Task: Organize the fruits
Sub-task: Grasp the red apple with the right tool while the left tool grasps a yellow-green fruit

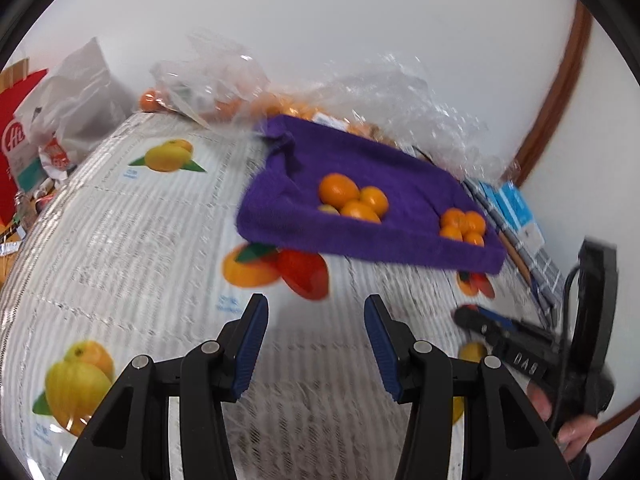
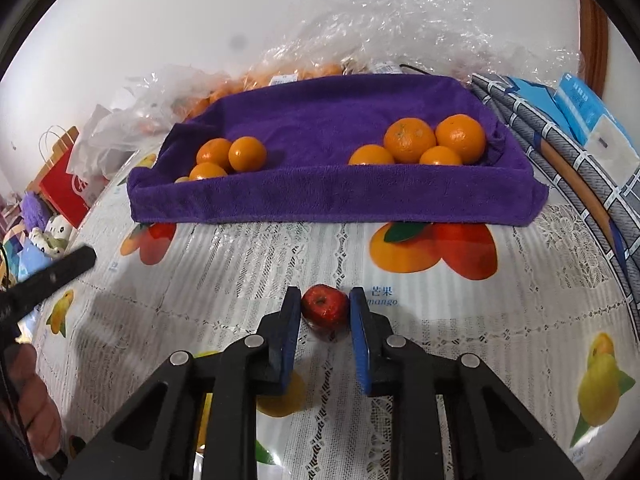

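A purple towel-lined tray point(image 2: 328, 196) holds two clusters of oranges, one at the left point(image 2: 230, 158) and one at the right point(image 2: 424, 142). It also shows in the left wrist view point(image 1: 304, 176) with the same clusters point(image 1: 354, 198). A small red apple point(image 2: 325, 307) sits between my right gripper's point(image 2: 325, 310) fingertips, on or just above the tablecloth, in front of the tray. My left gripper point(image 1: 316, 344) is open and empty over the cloth, left of the tray. The right gripper also shows in the left wrist view point(image 1: 472, 318).
The table wears a fruit-printed lace cloth point(image 2: 520, 320). Clear plastic bags with more oranges point(image 2: 280, 76) lie behind the tray. A red paper bag point(image 2: 64, 184) stands at the left, blue packets point(image 2: 580, 108) and checked fabric at the right.
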Demonstrator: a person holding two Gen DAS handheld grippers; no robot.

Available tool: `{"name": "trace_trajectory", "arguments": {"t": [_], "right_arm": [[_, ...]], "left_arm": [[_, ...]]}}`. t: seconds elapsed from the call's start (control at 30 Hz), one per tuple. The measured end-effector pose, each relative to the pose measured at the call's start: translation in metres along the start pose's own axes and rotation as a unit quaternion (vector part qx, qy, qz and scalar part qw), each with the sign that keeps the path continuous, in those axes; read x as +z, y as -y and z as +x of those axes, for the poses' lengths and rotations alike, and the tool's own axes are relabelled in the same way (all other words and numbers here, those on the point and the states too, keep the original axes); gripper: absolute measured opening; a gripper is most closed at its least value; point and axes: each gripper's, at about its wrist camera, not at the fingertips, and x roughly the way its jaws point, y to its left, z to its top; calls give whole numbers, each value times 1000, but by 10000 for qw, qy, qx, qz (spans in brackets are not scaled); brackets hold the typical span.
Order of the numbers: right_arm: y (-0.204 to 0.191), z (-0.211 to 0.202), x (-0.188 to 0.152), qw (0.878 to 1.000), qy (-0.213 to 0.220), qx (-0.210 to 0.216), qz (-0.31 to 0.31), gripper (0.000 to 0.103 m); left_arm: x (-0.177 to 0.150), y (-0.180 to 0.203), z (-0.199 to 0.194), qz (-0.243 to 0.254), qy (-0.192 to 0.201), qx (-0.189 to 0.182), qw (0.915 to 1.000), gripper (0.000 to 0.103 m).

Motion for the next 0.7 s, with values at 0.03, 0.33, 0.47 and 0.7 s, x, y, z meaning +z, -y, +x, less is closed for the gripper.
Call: {"name": "trace_trajectory", "arguments": {"t": [0.03, 0.33, 0.47, 0.7], "right_arm": [[4, -4, 0, 9999, 56, 45, 74, 24], [52, -57, -5, 9972, 533, -359, 391, 24], [77, -78, -16, 9950, 621, -533, 567, 24], [100, -102, -36, 9914, 715, -789, 762, 24]], "left_arm": [[-2, 6, 2, 89, -60, -16, 9999, 48], [-22, 75, 29, 743, -828, -903, 9897, 48], [-31, 105, 41, 977, -976, -1071, 9846, 48], [-44, 138, 52, 1588, -846, -551, 9821, 26]]}}
